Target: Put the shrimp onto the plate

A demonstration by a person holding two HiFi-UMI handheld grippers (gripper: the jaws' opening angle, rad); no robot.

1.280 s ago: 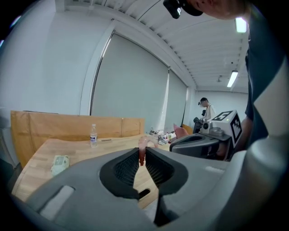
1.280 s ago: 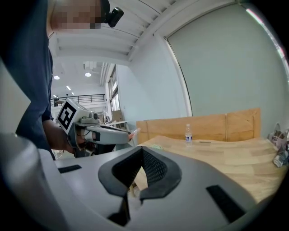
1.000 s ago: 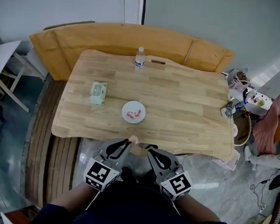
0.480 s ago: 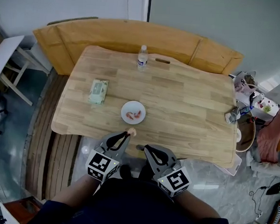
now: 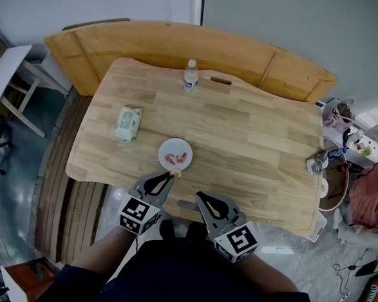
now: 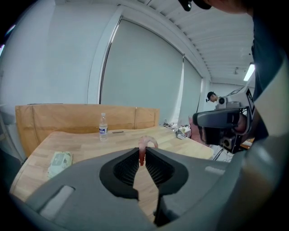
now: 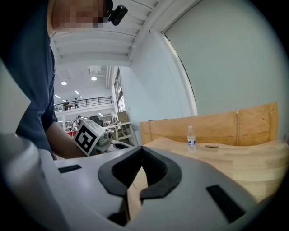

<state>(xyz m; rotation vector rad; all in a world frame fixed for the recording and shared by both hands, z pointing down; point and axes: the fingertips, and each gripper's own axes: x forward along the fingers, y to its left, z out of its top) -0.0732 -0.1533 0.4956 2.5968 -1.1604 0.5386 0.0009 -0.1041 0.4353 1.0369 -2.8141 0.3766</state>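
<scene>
While left tongs (image 6: 142,154) pinch shrimp (image 6: 147,143), bottle (image 6: 103,128) beyond

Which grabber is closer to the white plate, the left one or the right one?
Left. The left gripper, shut on a shrimp, is at the plate's near edge. The right gripper is farther back and off to the right, shut and empty.

Left hand-held gripper (image 5: 172,174) clamped, right one (image 5: 201,196) closed
</scene>
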